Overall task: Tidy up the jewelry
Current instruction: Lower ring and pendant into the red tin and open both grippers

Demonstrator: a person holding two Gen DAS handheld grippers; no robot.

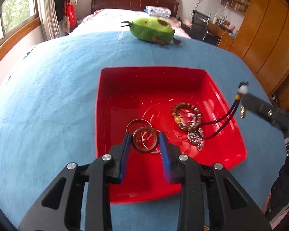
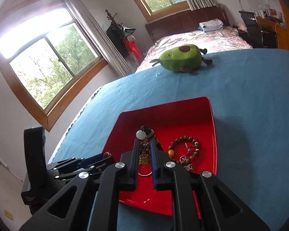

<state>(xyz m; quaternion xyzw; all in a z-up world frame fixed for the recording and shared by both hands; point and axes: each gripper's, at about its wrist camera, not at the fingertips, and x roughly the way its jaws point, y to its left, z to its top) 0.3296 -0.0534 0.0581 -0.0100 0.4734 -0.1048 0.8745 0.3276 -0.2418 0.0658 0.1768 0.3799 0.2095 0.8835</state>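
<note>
A red tray (image 1: 113,96) lies on the blue cloth. My left gripper (image 1: 145,138) hangs over its near left part, jaws apart around a brown bangle (image 1: 144,139) and thin silver rings (image 1: 138,123) without clear contact. A wooden bead bracelet (image 1: 186,113) and a silver chain (image 1: 196,137) lie at the tray's right. My right gripper (image 2: 144,144) is shut on a gold pendant (image 2: 144,152) with a white bead (image 2: 140,134) and a dark blue cord (image 1: 221,121) that trails into the tray (image 2: 183,115). The bead bracelet (image 2: 185,148) shows right of it.
A green avocado plush (image 1: 152,29) lies at the far edge of the blue cloth (image 1: 48,96). A bed, windows, wooden wardrobes and a desk stand beyond. The left gripper (image 2: 86,163) shows at lower left in the right wrist view.
</note>
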